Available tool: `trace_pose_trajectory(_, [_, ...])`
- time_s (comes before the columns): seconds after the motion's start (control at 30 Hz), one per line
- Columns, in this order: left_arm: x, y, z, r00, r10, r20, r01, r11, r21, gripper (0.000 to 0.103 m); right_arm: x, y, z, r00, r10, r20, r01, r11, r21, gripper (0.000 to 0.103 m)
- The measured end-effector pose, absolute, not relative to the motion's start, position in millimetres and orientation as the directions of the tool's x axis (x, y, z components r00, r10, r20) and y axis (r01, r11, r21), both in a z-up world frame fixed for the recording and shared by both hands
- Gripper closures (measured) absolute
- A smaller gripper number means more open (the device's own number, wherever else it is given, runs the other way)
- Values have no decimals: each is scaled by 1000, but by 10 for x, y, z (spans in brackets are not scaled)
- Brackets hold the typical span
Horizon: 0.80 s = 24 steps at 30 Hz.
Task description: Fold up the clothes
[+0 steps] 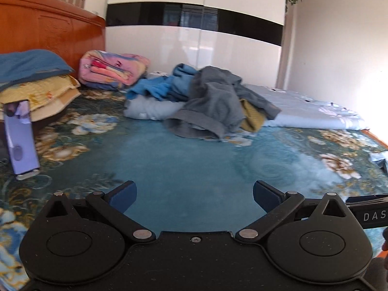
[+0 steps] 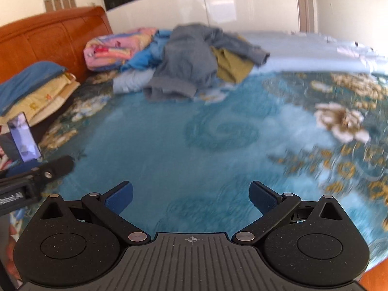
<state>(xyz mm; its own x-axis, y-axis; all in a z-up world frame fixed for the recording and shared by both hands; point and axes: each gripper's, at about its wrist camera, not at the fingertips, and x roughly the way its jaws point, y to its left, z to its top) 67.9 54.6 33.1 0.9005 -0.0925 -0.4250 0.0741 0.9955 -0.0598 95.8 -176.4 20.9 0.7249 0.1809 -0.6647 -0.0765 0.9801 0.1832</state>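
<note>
- While both tools hang over the bare teal stretch of the flowered bedspread (image 1: 184, 155), the left gripper (image 1: 194, 197) has its blue-padded jaws spread wide with nothing between them.
- Likewise, the right gripper (image 2: 191, 196) has its jaws wide apart and empty; its view is smeared at the right edge, so detail there is unreliable.
- The task's clothes lie as a loose heap well ahead of both jaw pairs: a crumpled grey fleece garment (image 1: 213, 101) on top, a bright blue garment (image 1: 157, 88) to its left, and an olive-yellow knitted piece (image 1: 252, 116) tucked under its right side.
- The heap rests partly on a pale blue folded quilt (image 1: 310, 114); none of these garments lies flat or squared, so folding work remains for them.
- A pink patterned folded blanket (image 1: 114, 69) and stacked pillows (image 1: 36, 82) ahead and left are bedding; judge them outside the task.
- To take one garment cleanly, approach the grey hem nearest the jaws (image 2: 169, 89); pinch a single layer at an edge, not a bunched fold.
- Risk: a deep bite may drag the olive piece along.
- Spread the garment on the bare teal area directly ahead of the jaws.
- Keep clear of the upright phone (image 1: 20, 138) far left of the left jaws.
</note>
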Motion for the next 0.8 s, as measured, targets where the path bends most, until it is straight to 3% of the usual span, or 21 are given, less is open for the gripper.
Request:
trace_pose_trajectory(0.5, [808, 626, -306, 868, -14, -496, -16, 998, -58, 2, 998, -1495, -325, 784, -17, -620, 68, 996, 59, 0])
trace_pose_trajectory(0.67, [891, 524, -504, 852, -54, -521, 5, 995, -95, 1, 1058, -1547, -528, 762, -25, -648, 77, 996, 52, 0])
trace_pose_trajectory(0.8, [942, 423, -617, 843, -15, -538, -26, 997, -68, 1, 1067, -1604, -637, 737, -14, -675, 80, 995, 66, 0])
